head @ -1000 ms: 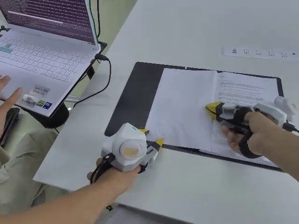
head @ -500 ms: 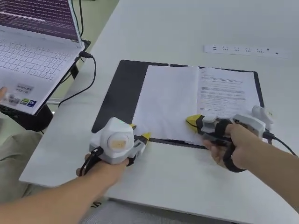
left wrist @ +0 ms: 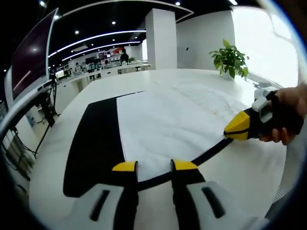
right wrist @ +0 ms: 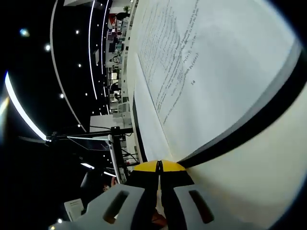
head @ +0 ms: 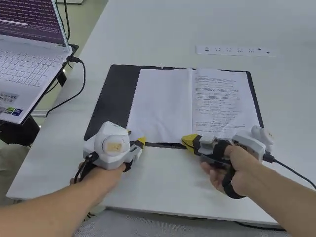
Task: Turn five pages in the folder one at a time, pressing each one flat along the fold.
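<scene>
A black folder (head: 113, 98) lies open on the white table. A blank turned page (head: 160, 103) is on its left and a printed page (head: 222, 101) on its right. My left gripper (head: 140, 143) rests on the table at the folder's near edge, jaws open with nothing between them (left wrist: 148, 166). My right gripper (head: 186, 141) is at the near edge by the fold, jaws shut and empty (right wrist: 159, 165). The right gripper's yellow tip (left wrist: 238, 128) touches the folder's black edge (left wrist: 211, 151).
A laptop (head: 24, 64) stands at the far left with a cable (head: 71, 94) trailing toward the table's left side. A white power strip (head: 232, 50) lies beyond the folder. A potted plant (left wrist: 230, 60) stands further back. The table's near edge (head: 148, 210) is close to my arms.
The right gripper has slid toward me along the fold to the folder's near edge. The left gripper stays at the near edge. The head camera has shifted, so the scene sits further left.
</scene>
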A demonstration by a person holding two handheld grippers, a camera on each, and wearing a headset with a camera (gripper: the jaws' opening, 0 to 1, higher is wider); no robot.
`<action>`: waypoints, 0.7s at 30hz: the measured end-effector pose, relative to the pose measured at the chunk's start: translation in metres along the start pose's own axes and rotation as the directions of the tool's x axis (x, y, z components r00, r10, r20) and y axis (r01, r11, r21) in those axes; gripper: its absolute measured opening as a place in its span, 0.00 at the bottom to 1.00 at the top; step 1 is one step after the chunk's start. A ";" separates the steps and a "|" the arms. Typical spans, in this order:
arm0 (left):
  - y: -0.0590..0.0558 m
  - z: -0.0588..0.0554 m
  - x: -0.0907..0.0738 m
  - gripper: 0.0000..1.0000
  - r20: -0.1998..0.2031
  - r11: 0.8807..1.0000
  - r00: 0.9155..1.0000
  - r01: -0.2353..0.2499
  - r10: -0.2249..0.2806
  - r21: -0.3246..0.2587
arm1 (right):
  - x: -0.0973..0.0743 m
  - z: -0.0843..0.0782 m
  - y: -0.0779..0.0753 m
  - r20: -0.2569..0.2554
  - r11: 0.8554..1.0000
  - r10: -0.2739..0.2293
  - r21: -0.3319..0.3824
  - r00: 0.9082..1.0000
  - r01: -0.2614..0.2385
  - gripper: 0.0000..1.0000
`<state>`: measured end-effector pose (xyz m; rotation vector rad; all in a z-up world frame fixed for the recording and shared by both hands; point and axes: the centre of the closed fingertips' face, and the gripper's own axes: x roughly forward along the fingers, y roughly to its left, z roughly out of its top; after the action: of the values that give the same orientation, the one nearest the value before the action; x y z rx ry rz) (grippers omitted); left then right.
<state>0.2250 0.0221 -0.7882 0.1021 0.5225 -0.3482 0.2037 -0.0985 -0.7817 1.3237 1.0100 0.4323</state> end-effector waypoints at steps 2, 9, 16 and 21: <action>0.000 0.000 0.000 0.25 0.002 1.000 1.000 0.000 0.000 -0.007 | -0.004 -0.003 -0.001 -0.003 1.000 0.006 0.000 1.000 -0.006 0.00; 0.002 0.006 -0.004 0.27 -0.046 0.999 0.999 -0.002 0.000 -0.046 | -0.040 -0.005 0.023 0.104 0.990 0.023 -0.138 0.994 -0.009 0.00; 0.001 0.044 -0.042 0.28 0.027 0.989 1.000 0.007 -0.004 -0.144 | -0.113 0.014 0.074 0.263 0.894 0.060 -0.444 0.963 0.066 0.02; -0.007 0.065 -0.084 0.34 0.077 0.985 0.997 0.022 -0.009 -0.169 | -0.170 0.028 0.094 0.378 0.746 0.060 -0.632 0.924 0.210 0.20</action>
<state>0.1851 0.0293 -0.6894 -0.0803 0.4760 -0.3201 0.1615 -0.2222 -0.6352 0.6642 0.4955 0.4013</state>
